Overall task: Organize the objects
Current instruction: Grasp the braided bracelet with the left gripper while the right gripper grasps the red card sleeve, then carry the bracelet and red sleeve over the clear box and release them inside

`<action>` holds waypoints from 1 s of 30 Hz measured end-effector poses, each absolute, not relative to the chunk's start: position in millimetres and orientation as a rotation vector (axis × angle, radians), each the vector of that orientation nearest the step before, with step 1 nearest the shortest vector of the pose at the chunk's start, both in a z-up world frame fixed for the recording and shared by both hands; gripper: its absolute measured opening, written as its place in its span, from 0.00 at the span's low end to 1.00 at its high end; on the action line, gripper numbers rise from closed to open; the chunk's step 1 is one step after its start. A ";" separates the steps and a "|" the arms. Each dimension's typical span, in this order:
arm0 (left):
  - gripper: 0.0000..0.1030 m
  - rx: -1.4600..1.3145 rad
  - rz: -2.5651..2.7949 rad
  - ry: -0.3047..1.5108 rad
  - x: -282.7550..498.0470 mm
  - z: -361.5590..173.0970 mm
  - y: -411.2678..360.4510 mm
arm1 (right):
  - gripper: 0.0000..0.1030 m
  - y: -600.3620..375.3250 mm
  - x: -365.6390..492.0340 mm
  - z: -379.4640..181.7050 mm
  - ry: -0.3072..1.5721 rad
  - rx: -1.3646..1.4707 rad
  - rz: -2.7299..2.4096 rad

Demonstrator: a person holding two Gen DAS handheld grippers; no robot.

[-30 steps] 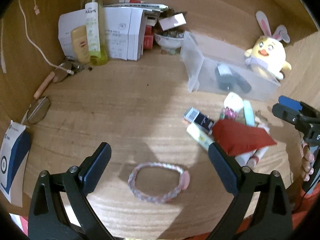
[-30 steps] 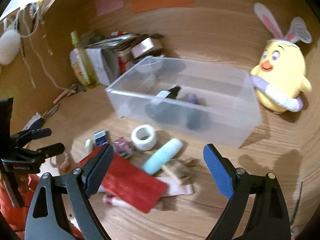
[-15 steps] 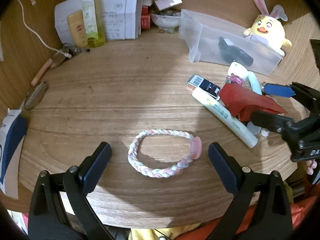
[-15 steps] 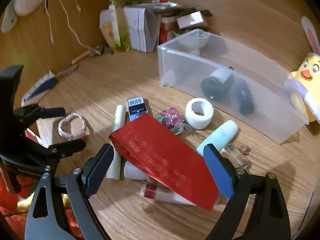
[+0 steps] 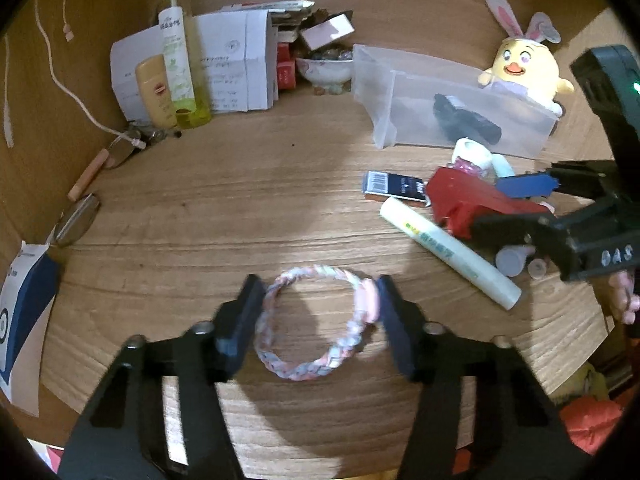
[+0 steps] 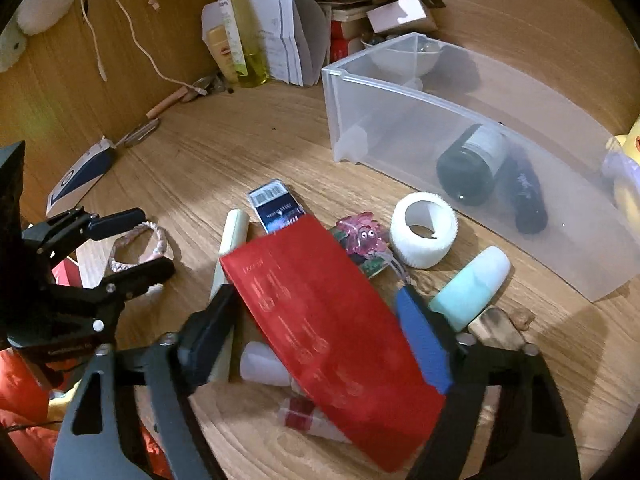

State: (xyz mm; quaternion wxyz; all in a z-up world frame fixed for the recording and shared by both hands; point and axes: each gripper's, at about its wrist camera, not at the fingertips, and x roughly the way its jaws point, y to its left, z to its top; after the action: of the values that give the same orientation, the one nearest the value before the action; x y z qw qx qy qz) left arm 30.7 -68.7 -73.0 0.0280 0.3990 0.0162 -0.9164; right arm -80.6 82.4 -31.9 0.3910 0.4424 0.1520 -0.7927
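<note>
A braided pink and white hair tie [image 5: 316, 324] lies on the wooden table near its front edge. My left gripper [image 5: 316, 312] has its jaws against both sides of the tie; it also shows in the right wrist view [image 6: 132, 240]. My right gripper [image 6: 320, 312] has its jaws closed in on both edges of a red foil packet [image 6: 320, 320], which lies tilted on a pile of tubes. A clear plastic bin [image 6: 460, 128] behind the pile holds two dark bottles [image 6: 492, 176].
Around the packet lie a pale green tube [image 5: 448, 252], a barcode box [image 6: 276, 204], a white tape roll [image 6: 424, 232], a mint tube [image 6: 472, 288] and a pink clip [image 6: 360, 236]. Boxes and bottles [image 5: 188, 64] stand at the back wall; a yellow chick plush [image 5: 524, 68] sits behind the bin.
Both grippers have narrowed from wide open. The left one has come in around the hair tie, the right one around the red packet.
</note>
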 end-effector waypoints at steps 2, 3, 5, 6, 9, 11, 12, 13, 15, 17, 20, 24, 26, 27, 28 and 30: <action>0.36 1.224 -2.844 0.043 32.0 -72.6 -65.3 | 0.66 83.1 -83.3 -30.7 0.375 1.120 -2.009; 0.32 1.221 -2.849 0.038 32.0 -72.5 -63.7 | 0.64 83.7 -83.8 -30.2 0.368 1.119 -2.008; 0.27 1.224 -2.851 0.041 30.3 -71.9 -62.1 | 0.61 84.4 -86.0 -30.0 0.362 1.114 -2.008; 0.23 1.225 -2.849 0.043 29.9 -71.5 -62.0 | 0.59 83.9 -86.3 -29.6 0.366 1.109 -2.011; 0.16 1.234 -2.847 0.084 27.7 -70.4 -64.7 | 0.56 83.2 -85.4 -28.5 0.381 1.088 -2.024; 0.15 1.250 -2.847 0.135 24.8 -69.4 -67.7 | 0.56 82.5 -84.9 -28.5 0.394 1.077 -2.023; 0.15 1.253 -2.846 0.150 23.1 -69.1 -68.5 | 0.56 81.9 -84.7 -28.8 0.405 1.073 -2.021; 0.15 1.258 -2.843 0.165 21.3 -68.9 -69.0 | 0.56 80.7 -84.1 -29.1 0.422 1.068 -2.017; 0.14 1.261 -2.837 0.185 18.1 -68.3 -69.3 | 0.56 77.3 -84.9 -29.5 0.456 1.064 -2.012; 0.13 1.252 -2.837 0.195 15.6 -66.5 -68.0 | 0.57 74.2 -88.5 -30.2 0.462 1.077 -1.998; 0.13 1.224 -2.853 0.203 13.7 -60.8 -66.7 | 0.56 71.5 -92.8 -31.1 0.460 1.074 -1.988; 0.13 1.180 -2.883 0.210 12.1 -49.2 -65.2 | 0.53 72.5 -90.4 -30.0 0.461 1.046 -2.003; 0.13 1.167 -2.896 0.215 10.2 -44.3 -65.4 | 0.52 75.1 -89.6 -27.1 0.439 1.041 -2.000; 0.13 1.165 -2.899 0.214 9.3 -42.9 -65.3 | 0.51 77.5 -89.3 -24.6 0.424 1.036 -2.004; 0.13 1.160 -2.905 0.213 8.2 -41.1 -64.8 | 0.51 80.3 -89.2 -22.0 0.407 1.031 -2.007; 0.13 1.145 -2.915 0.207 6.5 -37.5 -63.2 | 0.51 83.3 -88.4 -17.2 0.383 1.022 -2.016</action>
State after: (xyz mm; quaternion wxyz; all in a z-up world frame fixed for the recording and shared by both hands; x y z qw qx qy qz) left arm 6.5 -63.2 -37.5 0.0016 0.3648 0.0660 -0.9288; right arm -88.4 83.3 -17.2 0.4120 0.4062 0.1524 -0.8013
